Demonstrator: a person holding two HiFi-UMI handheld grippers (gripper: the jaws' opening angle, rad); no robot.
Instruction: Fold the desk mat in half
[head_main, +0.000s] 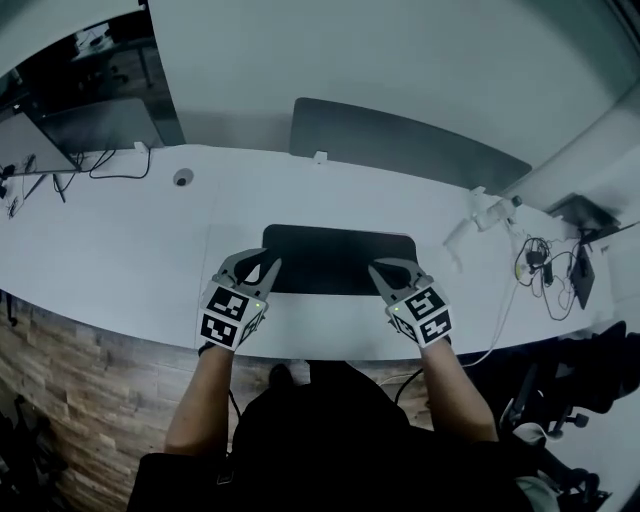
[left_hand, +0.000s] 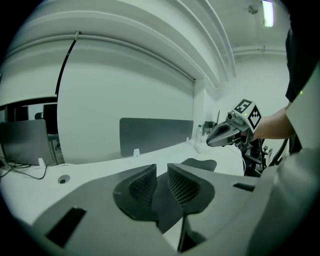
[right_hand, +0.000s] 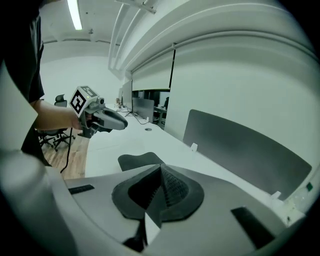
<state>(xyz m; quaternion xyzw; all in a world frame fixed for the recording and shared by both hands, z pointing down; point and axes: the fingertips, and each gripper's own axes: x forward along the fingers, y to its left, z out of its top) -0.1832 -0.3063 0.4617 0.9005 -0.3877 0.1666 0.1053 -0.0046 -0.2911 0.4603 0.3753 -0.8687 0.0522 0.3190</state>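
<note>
A black desk mat (head_main: 340, 255) lies on the white desk (head_main: 120, 250) in front of me. My left gripper (head_main: 258, 266) is at its near left corner. In the left gripper view that gripper (left_hand: 156, 182) has the dark mat between its jaws, and the pads (left_hand: 142, 187) still stand a little apart. My right gripper (head_main: 378, 270) is at the near right corner. Its own view shows it (right_hand: 161, 185) shut, with a thin edge of the mat pinched between the pads. The rest of the mat (right_hand: 140, 160) shows beyond the jaws. Each gripper view shows the other gripper (left_hand: 210, 141) (right_hand: 125, 124).
A grey partition panel (head_main: 400, 140) stands along the desk's far edge. Cables and a charger (head_main: 545, 265) lie at the right end, near a white object (head_main: 480, 215). A round grommet (head_main: 182, 177) and a monitor (head_main: 95, 125) are at the left.
</note>
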